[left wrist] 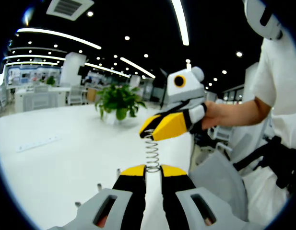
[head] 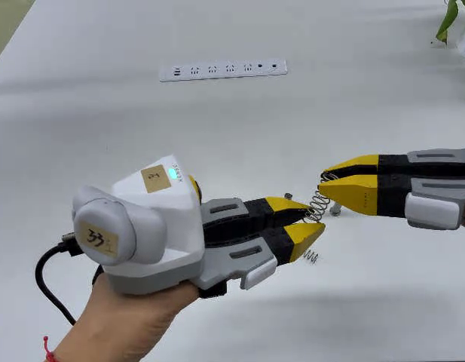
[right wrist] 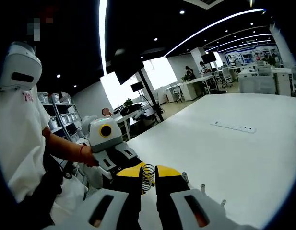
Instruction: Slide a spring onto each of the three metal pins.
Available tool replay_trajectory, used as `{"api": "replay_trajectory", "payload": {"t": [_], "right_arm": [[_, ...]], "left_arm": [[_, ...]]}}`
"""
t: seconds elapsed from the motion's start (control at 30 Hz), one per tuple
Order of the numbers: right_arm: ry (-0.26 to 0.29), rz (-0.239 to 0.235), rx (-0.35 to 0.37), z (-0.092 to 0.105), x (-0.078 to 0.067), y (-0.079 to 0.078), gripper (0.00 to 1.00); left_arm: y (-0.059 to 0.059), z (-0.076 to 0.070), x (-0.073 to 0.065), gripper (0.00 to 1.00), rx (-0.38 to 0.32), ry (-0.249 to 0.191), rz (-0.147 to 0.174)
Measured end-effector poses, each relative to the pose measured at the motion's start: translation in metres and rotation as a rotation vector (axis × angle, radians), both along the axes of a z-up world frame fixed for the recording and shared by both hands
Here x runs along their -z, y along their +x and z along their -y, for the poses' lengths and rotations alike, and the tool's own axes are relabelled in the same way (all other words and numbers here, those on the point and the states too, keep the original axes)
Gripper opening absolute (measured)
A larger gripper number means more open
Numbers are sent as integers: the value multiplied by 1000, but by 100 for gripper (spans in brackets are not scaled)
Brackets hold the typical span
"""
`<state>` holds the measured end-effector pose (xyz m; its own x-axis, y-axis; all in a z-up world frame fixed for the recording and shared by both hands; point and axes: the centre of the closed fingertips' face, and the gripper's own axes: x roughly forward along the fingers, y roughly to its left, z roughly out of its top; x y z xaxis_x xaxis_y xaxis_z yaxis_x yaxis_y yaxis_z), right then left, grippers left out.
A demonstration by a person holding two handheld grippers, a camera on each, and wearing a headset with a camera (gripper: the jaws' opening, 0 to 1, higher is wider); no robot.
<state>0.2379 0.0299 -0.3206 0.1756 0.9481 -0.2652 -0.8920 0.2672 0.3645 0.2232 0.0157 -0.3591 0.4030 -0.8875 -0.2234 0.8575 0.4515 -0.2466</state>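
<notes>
The spring (head: 317, 204) hangs in the air at centre-right of the head view, slanting between the two grippers' tips. The L gripper (head: 306, 220) has its lower end and the R gripper (head: 328, 183) its upper end. Both sets of jaws are closed down to about a coil's width and pinch it.

The head view adds a second spring (head: 310, 256) lying loose on the white table (head: 104, 136), just below the L gripper's lower jaw. Two pins (head: 335, 209) stand upright there, one right under the R gripper's tips and the other beside the L gripper's upper jaw. All three pins show in a row at lower right of the right gripper view, w/ a power strip (right wrist: 232, 126) further up.

In the left gripper view the spring is side-on, coils rising straight from its own jaws to the R gripper's yellow tips mid-frame. In the right gripper view it is nearly end-on, a ring of coils between that gripper's tips.

Pose: a hand (head: 119, 324) at lower left cups the L gripper from beneath, jaws pointing right. The R gripper comes in about level from the right edge, jaws pointing left and a touch higher, so the tips almost meet. A plant (head: 451, 19) sits in the upper right corner.
</notes>
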Motion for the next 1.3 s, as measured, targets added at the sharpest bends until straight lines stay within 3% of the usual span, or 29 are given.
{"api": "replay_trajectory", "payload": {"t": [0.3, 0.4, 0.53, 0.97, 1.3], "right_arm": [[-132, 162, -124, -1, 1, -7, 11], [-165, 197, -146, -2, 2, -9, 11], [-187, 217, -161, -2, 2, -10, 11], [-217, 206, -187, 4, 0, -7, 15], [-457, 257, -465, 15, 9, -18, 25]], "left_arm": [[-3, 3, 2, 11, 26, 14, 0], [-3, 4, 3, 11, 32, 21, 4], [-4, 4, 4, 10, 37, 28, 13], [-8, 5, 8, 10, 63, 47, 22], [-9, 8, 9, 10, 86, 65, 42]]}}
